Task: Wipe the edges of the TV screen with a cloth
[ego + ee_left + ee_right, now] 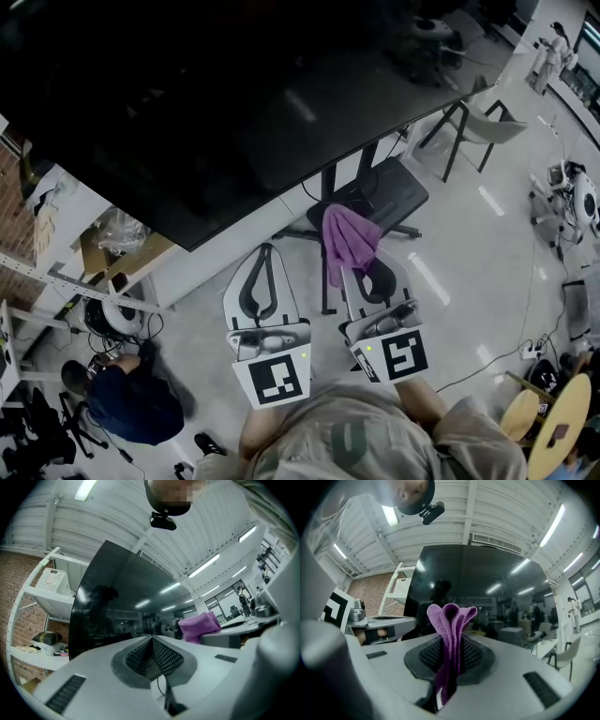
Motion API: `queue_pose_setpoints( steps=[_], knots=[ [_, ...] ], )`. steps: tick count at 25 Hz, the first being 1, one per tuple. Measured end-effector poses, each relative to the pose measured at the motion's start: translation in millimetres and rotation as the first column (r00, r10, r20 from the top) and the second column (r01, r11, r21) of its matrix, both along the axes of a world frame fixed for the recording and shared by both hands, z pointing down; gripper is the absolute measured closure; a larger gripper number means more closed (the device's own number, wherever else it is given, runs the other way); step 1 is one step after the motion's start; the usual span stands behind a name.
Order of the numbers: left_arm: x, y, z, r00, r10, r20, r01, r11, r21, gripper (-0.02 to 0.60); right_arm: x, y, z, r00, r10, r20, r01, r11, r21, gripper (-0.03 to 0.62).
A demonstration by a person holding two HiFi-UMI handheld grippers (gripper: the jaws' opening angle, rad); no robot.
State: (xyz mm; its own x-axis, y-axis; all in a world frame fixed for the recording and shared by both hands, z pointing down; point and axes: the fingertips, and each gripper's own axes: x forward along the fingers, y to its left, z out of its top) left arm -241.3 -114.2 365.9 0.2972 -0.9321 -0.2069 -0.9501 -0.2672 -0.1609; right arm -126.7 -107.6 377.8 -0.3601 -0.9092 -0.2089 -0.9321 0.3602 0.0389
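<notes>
TV screen (187,122): no brand or lettering legible, upper frame.
cloth (349,239): no tag readable.
left marker cube (278,377), right marker cube (403,356): black-and-white square patterns only, lower centre; no letters, no numbers.

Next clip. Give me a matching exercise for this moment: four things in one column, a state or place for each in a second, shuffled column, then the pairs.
Things
1. left white two-jaw tool
2. right white two-jaw tool
3. folded purple terry cloth
4. large black flat TV screen

States or places
A. clamped on fabric
B. dark, reflecting ceiling lights
C. jaws together, nothing between them
D. pokes out from between two jaws

Pairs: 1-C, 2-A, 3-D, 4-B
</notes>
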Motion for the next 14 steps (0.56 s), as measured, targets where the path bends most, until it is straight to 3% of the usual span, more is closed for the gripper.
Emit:
queue_pose_setpoints(
  steps=[14],
  knots=[
    [-6.9,-6.4,-2.4,1.0,-0.008,0.013,0.008,1.0,0.001,0.566,-9.3,-9.0,0.4,1.0,0.001,-0.026,-0.001,1.0,0.001,0.54]
  ],
)
